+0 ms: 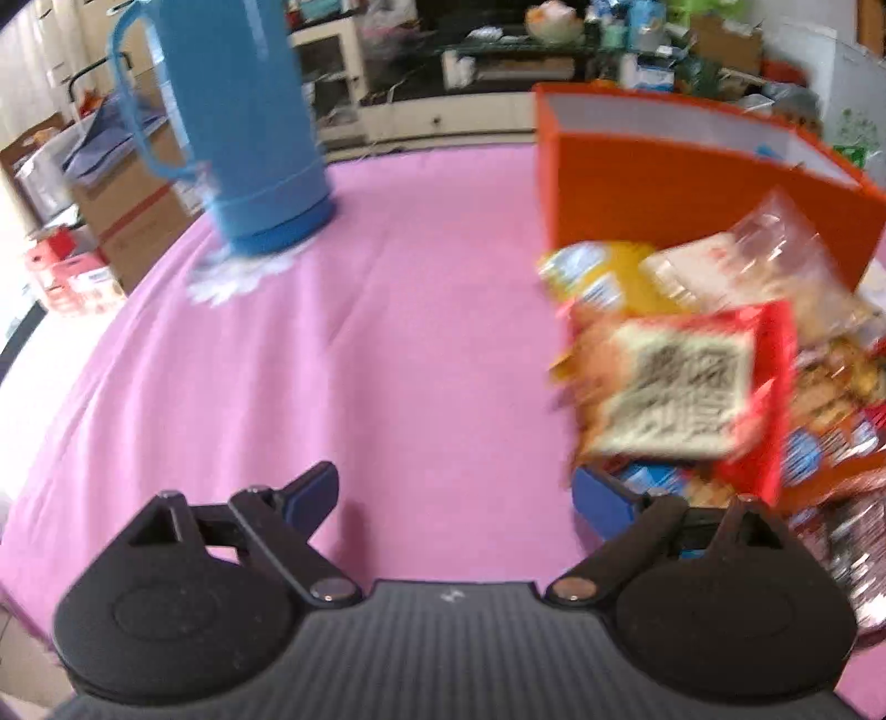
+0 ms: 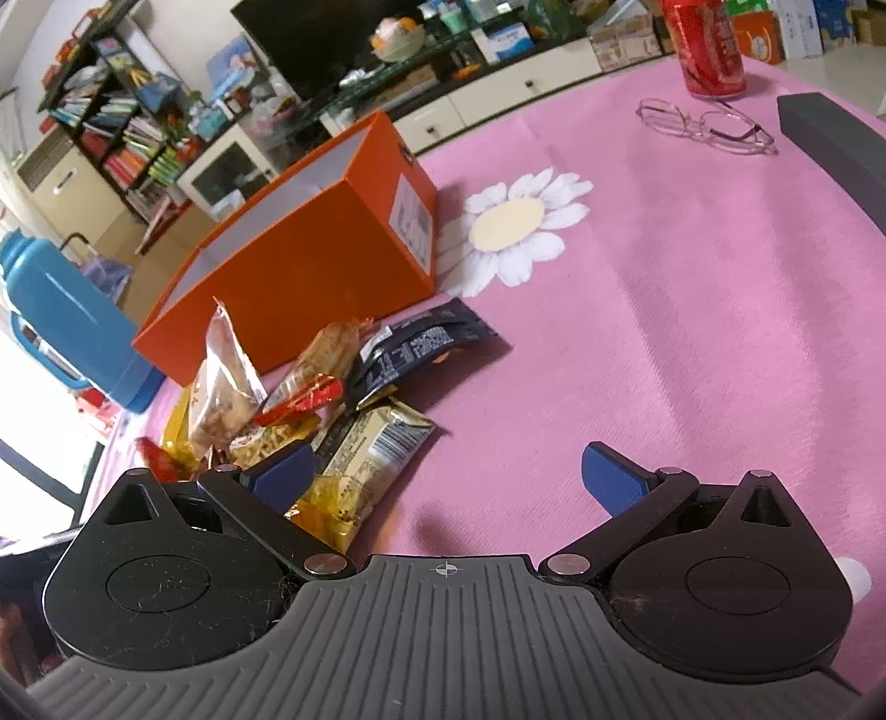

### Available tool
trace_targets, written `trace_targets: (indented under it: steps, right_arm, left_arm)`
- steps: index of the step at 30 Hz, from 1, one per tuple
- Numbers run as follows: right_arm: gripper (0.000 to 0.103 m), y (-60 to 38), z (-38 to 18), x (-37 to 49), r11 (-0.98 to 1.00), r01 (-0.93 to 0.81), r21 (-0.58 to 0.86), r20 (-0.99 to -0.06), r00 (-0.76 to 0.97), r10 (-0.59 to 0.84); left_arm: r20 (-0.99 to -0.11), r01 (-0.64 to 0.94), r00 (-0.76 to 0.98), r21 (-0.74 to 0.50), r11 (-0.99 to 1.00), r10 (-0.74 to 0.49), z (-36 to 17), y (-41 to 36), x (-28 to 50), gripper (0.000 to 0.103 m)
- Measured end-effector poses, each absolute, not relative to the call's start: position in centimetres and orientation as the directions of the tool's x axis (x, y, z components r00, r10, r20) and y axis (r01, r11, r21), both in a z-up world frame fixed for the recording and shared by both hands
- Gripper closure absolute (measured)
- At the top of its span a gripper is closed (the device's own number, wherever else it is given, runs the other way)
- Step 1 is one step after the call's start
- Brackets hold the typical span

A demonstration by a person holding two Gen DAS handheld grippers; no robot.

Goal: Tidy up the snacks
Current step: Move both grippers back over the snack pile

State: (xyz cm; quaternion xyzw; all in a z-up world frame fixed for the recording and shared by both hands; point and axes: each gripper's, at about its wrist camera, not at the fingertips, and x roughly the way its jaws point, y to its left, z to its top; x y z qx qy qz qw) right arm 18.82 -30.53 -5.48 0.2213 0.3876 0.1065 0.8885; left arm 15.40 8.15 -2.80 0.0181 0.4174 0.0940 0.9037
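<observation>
An open orange box (image 2: pixel 310 249) stands on the pink tablecloth; it also shows in the left wrist view (image 1: pixel 664 177). A pile of snack packets (image 2: pixel 310 399) lies in front of it, with a dark packet (image 2: pixel 421 343) and a gold packet (image 2: pixel 371 448). In the left wrist view a red and white packet (image 1: pixel 681 387) lies on top of the pile, blurred. My left gripper (image 1: pixel 454 493) is open and empty, its right finger at the pile's edge. My right gripper (image 2: pixel 448 471) is open and empty, its left finger over the pile's near edge.
A blue thermos jug (image 1: pixel 232 122) stands at the table's left, also in the right wrist view (image 2: pixel 61 327). Glasses (image 2: pixel 703 124), a red can (image 2: pixel 709 44) and a dark grey box (image 2: pixel 836 149) lie at the far right. A daisy mat (image 2: pixel 515 227) sits beside the box.
</observation>
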Motion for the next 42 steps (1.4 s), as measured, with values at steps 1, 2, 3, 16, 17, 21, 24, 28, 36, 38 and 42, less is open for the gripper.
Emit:
trace_targets:
  steps: [1, 2, 3, 16, 17, 21, 24, 28, 36, 38, 42]
  right_arm:
    - [0.020, -30.5, -5.5, 18.8, 0.881, -0.018, 0.473, -0.643, 0.676, 0.359]
    - [0.020, -30.3, -5.5, 18.8, 0.883, -0.020, 0.469, -0.645, 0.676, 0.357]
    - [0.020, -30.2, -5.5, 18.8, 0.885, -0.022, 0.465, -0.646, 0.675, 0.356]
    - [0.020, -29.5, -5.7, 19.1, 0.906, -0.044, 0.420, -0.663, 0.668, 0.339]
    - [0.020, -29.6, -5.7, 19.1, 0.903, -0.041, 0.428, -0.661, 0.668, 0.343]
    - [0.020, -29.6, -5.7, 19.4, 0.895, -0.032, 0.445, -0.658, 0.666, 0.351]
    - [0.020, -29.1, -5.7, 19.5, 0.902, -0.046, 0.428, -0.664, 0.662, 0.349]
    - [0.020, -28.7, -5.6, 19.4, 0.916, -0.061, 0.397, -0.672, 0.660, 0.336]
    - [0.020, -25.7, -4.3, 17.7, 0.917, -0.197, 0.347, -0.639, 0.666, 0.385]
    - [0.020, -23.7, -4.0, 17.1, 0.924, -0.254, 0.287, -0.645, 0.661, 0.382]
    - [0.020, -21.0, -4.4, 16.6, 0.954, -0.279, 0.113, -0.702, 0.657, 0.275]
  left_arm:
    - [-0.740, -0.150, 0.654, 0.074, 0.986, 0.155, -2.5, 8.7, 14.7, 0.012]
    - [-0.726, -0.139, 0.677, 0.029, 0.990, 0.117, -1.9, 8.9, 14.2, 0.012]
    - [-0.710, -0.121, 0.701, -0.023, 0.992, 0.069, -1.3, 8.9, 13.8, 0.008]
    - [-0.667, 0.128, 0.742, 0.050, 0.991, -0.062, -1.8, 2.7, 19.1, 0.001]
    - [-0.678, 0.160, 0.727, 0.017, 0.987, -0.107, -2.1, 3.0, 19.3, 0.001]
    - [-0.687, 0.176, 0.714, -0.012, 0.984, -0.136, -3.0, 2.9, 19.9, 0.001]
    - [-0.692, 0.112, 0.714, -0.037, 0.993, -0.106, -3.0, 3.5, 19.8, 0.001]
    - [-0.724, 0.013, 0.689, -0.014, 1.000, -0.019, -3.0, 5.5, 19.0, 0.008]
    - [-0.748, -0.103, 0.664, -0.062, 0.993, 0.022, -3.3, 10.3, 15.0, 0.008]
    - [-0.746, -0.106, 0.666, -0.076, 0.991, 0.014, -3.2, 10.3, 14.0, 0.008]
    - [-0.737, -0.102, 0.676, -0.094, 0.990, 0.000, -3.1, 10.6, 12.7, 0.007]
